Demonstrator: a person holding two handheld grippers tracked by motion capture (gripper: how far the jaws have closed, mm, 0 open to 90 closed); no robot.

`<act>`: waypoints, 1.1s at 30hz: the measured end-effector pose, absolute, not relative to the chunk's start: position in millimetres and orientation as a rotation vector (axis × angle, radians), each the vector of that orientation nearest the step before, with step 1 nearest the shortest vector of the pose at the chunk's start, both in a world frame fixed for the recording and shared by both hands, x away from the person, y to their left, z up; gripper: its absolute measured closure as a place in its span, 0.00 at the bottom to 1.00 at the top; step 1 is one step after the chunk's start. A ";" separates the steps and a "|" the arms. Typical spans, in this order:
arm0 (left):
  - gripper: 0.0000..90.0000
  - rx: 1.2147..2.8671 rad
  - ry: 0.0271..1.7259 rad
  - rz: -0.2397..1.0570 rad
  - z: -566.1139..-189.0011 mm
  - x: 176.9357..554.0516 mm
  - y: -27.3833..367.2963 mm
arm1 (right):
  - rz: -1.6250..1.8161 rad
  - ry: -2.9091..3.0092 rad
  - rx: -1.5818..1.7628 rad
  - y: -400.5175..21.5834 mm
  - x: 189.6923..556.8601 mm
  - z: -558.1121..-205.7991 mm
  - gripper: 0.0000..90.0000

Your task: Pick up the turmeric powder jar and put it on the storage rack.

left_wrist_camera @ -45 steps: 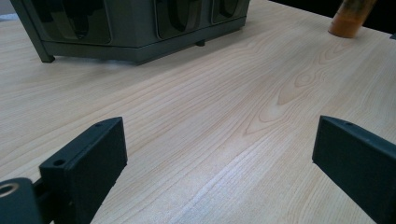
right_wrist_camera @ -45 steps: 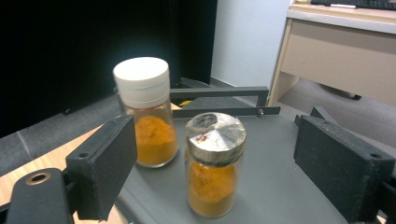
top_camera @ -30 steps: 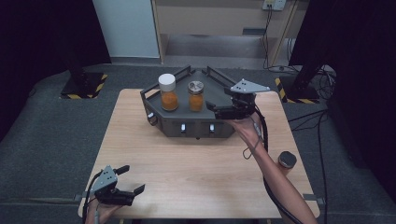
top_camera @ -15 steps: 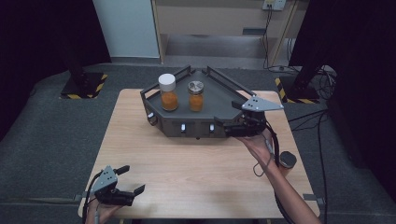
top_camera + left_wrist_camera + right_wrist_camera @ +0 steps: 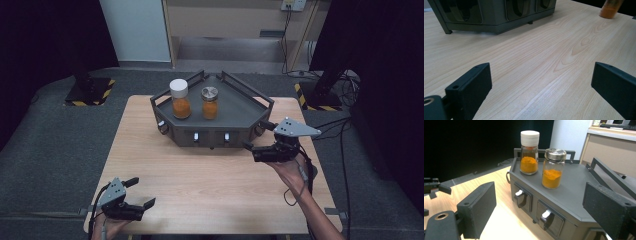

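— Listing item one: dark grey angular metal stand with railed top tray point(image 5: 235, 107) and small silver-knobbed drawers in front, set toward far side of pale wooden table point(image 5: 200, 175). Seen in right gripper view too, tray surface point(image 5: 576, 187) close ahead, two drawer knobs facing the camera.

— Logging contents: clear glass jar of orange powder with white screw cap point(image 5: 180, 99), upright on tray, left position. Beside it, near but apart, shorter clear glass jar of orange powder with silver metal lid point(image 5: 210, 102), also upright. Same pair in right gripper view: white-capped jar point(image 5: 529, 152) behind and left, silver-lidded jar point(image 5: 553, 168) nearer.

— Noting right gripper point(image 5: 257, 139): held in hand at stand's front right corner, just beside it, pointing left along the front. Jaws apart, nothing between them; in its own view stand and both jars framed between the black jaws point(image 5: 544, 210).

— Noting left gripper point(image 5: 142, 192): low at near left edge of table, well apart from stand. Jaws wide apart, bare wood between them point(image 5: 541, 82). Stand's lower front point(image 5: 494, 15) visible beyond in left gripper view.
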State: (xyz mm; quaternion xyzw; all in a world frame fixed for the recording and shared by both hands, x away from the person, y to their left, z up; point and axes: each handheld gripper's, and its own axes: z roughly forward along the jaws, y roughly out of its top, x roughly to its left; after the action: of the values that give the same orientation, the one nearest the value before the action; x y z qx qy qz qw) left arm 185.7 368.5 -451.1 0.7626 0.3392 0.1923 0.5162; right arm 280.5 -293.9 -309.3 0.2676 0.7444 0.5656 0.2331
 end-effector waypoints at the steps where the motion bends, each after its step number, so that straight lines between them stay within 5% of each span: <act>1: 0.03 1.832 0.815 0.461 -451.1 185.9 368.6 | 1.548 2.042 0.734 -295.7 278.5 -309.7 0.13; 33: 0.03 1.831 0.814 0.458 -451.2 186.1 368.7 | 1.575 1.996 0.820 -350.8 220.4 -358.2 0.12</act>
State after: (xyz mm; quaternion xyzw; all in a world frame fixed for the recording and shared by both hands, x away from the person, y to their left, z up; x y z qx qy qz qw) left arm 186.1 368.7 -451.2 0.7626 0.3392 0.1908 0.5167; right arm 220.4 -350.8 -358.2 0.2984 0.7267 0.5733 0.2329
